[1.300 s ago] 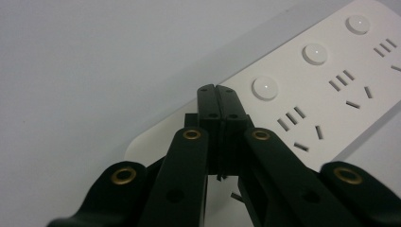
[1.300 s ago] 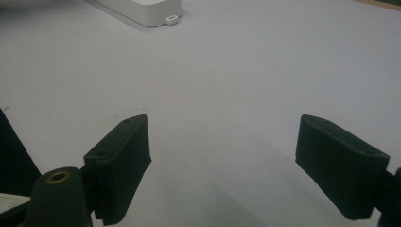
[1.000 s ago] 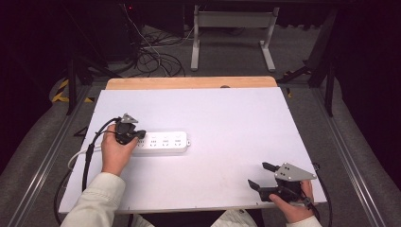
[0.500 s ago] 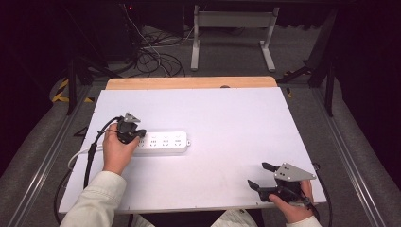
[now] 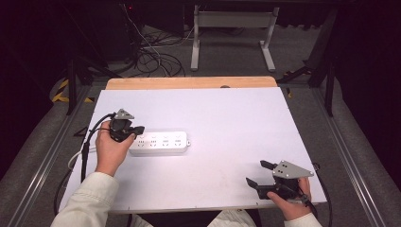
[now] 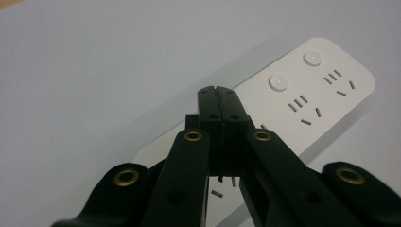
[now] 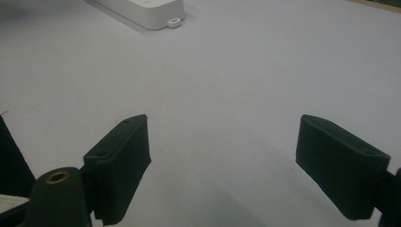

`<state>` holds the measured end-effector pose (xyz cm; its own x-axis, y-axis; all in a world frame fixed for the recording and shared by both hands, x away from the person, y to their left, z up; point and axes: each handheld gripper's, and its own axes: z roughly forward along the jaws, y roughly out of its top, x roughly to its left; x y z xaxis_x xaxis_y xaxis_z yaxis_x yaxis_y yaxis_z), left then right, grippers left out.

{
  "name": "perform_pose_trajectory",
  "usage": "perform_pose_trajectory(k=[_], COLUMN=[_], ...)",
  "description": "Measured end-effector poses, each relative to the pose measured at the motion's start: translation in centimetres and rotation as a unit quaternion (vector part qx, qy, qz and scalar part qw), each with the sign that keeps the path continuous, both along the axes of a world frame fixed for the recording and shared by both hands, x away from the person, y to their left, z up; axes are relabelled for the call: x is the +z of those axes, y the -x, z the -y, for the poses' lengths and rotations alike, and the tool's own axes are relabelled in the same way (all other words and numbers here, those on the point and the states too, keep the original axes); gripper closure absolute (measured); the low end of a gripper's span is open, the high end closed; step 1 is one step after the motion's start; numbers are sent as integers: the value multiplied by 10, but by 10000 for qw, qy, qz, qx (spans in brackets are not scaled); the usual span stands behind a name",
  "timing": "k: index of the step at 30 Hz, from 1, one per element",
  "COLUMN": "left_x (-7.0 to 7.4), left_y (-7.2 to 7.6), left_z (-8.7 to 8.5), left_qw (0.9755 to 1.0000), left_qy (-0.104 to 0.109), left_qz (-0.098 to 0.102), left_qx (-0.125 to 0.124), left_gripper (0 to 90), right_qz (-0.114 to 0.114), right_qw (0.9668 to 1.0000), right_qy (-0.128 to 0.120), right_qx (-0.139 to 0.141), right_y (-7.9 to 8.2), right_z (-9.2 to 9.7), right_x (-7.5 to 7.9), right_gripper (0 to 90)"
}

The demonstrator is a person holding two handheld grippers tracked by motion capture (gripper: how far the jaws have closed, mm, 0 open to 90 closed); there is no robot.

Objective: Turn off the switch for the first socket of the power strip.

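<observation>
From the high view, my left gripper stood with its jaws pressed together and empty, its tips over the left end of the white power strip; the strip lay flat on the white table, a little left of the middle; my right gripper rested near the front right corner, well apart from the strip, with its jaws spread wide and empty. I judged the pressing of a switch at that end as the work in hand; whether it was done I could not tell.

In the left gripper view, my closed fingertips hung above the strip, near its round buttons; the sockets held no plug.

In the right gripper view, my open fingers framed bare table; the strip's end lay far off; no container was there.
</observation>
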<state>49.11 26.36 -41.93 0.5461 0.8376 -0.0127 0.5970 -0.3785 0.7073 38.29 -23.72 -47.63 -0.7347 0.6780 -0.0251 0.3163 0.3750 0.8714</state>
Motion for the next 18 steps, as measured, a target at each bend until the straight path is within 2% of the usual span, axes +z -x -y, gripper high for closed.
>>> perform_pose_trajectory(k=[7,9,14,15,16,17,18], left_x=[3,3,6,7,8,9,10], left_y=[2,1,5,6,7,9,11], left_z=[1,0,0,0,0,1,1], left_qw=[10000,10000,9998,9997,9997,9995,9994], left_qy=[43,-23,114,156,165,162,146], left_qz=[15,20,101,146,202,251,311], left_qx=[-24,-35,-91,-87,-37,-36,-53], left_gripper=[900,900,896,766,674,674,628], right_qz=[-12,-11,-3,-8,-6,-6,4], right_qw=[10000,10000,10000,10000,10000,10000,10000], right_qy=[9,18,9,15,15,15,14], right_qx=[10,2,2,7,11,11,18], right_y=[-2,-2,-2,-2,-2,-2,-3], right_z=[-1,-1,-1,-1,-2,-2,-2], right_x=[0,0,1,0,0,0,1], right_gripper=[185,185,185,185,185,185,185])
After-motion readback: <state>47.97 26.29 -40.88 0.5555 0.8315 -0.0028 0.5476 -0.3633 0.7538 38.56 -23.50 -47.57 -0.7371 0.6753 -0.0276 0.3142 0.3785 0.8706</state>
